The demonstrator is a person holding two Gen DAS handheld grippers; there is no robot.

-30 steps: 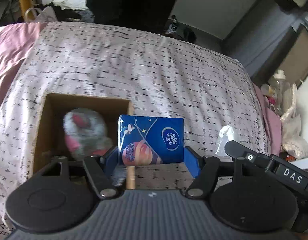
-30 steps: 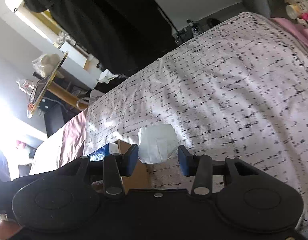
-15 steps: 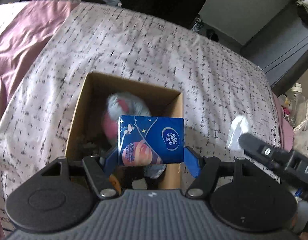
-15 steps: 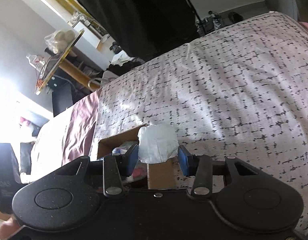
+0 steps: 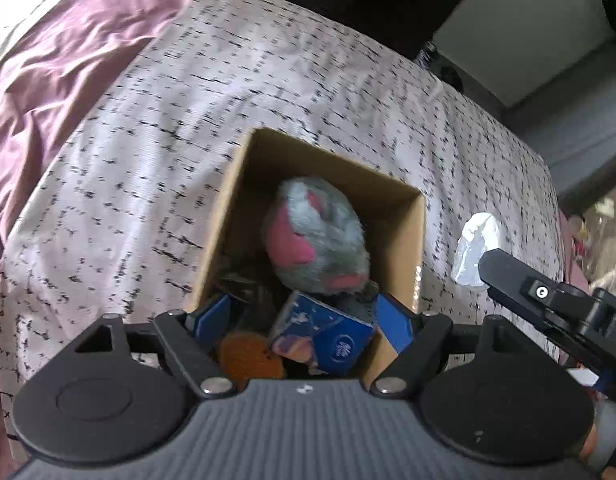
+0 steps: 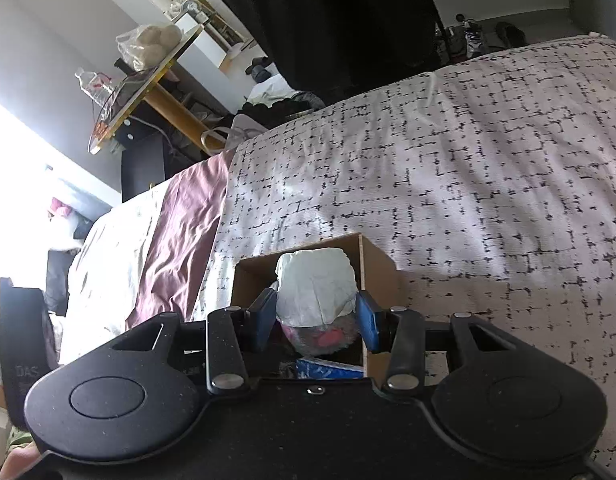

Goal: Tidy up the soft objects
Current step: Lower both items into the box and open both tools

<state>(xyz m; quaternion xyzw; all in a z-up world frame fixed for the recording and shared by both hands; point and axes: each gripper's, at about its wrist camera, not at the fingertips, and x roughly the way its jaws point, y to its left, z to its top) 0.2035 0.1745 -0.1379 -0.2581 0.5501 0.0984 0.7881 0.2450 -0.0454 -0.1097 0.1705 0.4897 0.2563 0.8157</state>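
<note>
An open cardboard box stands on the patterned bedspread. Inside lie a grey and pink plush toy, an orange round thing and a blue tissue pack, tilted. My left gripper hangs open over the box mouth, fingers apart from the pack. My right gripper is shut on a white soft bundle and holds it above the box. The bundle also shows in the left wrist view. The plush and the tissue pack show below it.
A mauve sheet covers the bed's left side. A shelf with bags and clutter stands beyond the bed. Bedspread stretches right of the box.
My left gripper moved over the box, opened and let the blue tissue pack drop inside. My right gripper carried the white bundle over the box.
</note>
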